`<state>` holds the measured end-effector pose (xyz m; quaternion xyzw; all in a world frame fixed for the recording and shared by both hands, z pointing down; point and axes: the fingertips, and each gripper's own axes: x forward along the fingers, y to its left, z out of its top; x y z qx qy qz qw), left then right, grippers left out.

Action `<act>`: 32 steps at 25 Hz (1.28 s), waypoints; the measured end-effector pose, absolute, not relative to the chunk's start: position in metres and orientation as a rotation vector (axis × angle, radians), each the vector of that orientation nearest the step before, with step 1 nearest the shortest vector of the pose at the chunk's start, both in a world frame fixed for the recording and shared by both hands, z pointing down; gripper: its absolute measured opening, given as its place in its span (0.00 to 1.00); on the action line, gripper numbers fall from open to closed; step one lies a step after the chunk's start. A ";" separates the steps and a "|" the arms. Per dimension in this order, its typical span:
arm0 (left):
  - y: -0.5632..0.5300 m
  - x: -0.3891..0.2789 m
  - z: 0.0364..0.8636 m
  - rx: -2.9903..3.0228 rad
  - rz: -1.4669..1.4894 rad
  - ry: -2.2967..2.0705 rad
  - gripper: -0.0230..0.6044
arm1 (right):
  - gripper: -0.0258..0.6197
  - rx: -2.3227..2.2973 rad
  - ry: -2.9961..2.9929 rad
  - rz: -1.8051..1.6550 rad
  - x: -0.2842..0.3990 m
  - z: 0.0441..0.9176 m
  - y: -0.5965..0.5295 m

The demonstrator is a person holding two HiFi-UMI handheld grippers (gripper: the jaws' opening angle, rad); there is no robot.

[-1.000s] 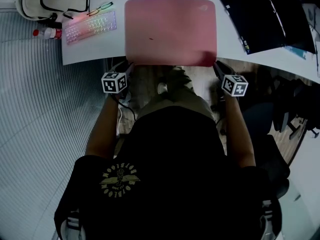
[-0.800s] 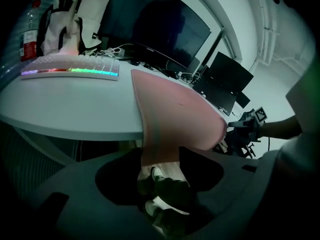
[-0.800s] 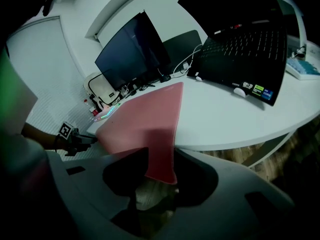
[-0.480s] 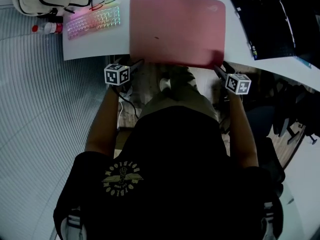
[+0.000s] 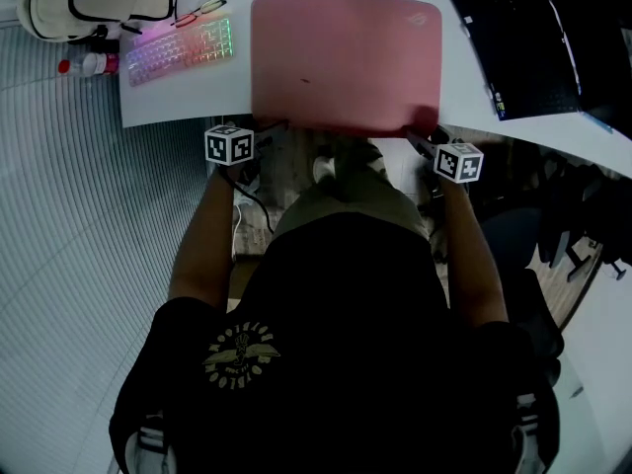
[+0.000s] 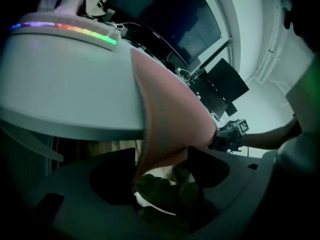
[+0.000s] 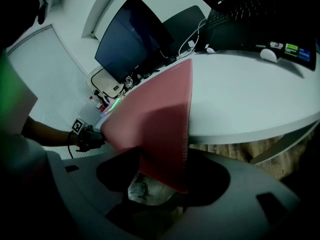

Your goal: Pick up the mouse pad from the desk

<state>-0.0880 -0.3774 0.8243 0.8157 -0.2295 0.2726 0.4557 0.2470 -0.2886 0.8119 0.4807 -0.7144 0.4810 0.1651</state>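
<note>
So far, the mouse pad [image 5: 341, 62] is not lifted: it is spread flat on the white desk [image 5: 178, 102], and only its near edge is pushed out past the desk's front, where both near corners droop. The left claw [image 6: 161, 166] and the right claw [image 7: 159, 181] are each set about one of those corners. Their jaws have just been opened and are held wide apart, so the pad is flanked but not pinched. By that reading, the closing of both claws and the raising of the pad are left to be done. A small mark [image 5: 420, 10] is printed at the pad's far right corner, and stickers [image 7: 287, 48] are seen on the black laptop [image 5: 518, 42]. None of this can be read.
</note>
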 end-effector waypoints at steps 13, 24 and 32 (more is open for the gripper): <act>-0.347 -0.098 0.795 2.108 0.727 -0.622 0.07 | 0.07 1.456 -2.091 1.299 0.250 0.771 -0.275; -0.374 -0.098 0.703 2.356 0.583 -0.716 0.07 | 0.07 1.611 -2.263 1.139 0.252 0.687 -0.303; -0.407 -0.094 0.617 2.530 0.479 -0.807 0.07 | 0.07 1.697 -2.391 0.938 0.252 0.614 -0.325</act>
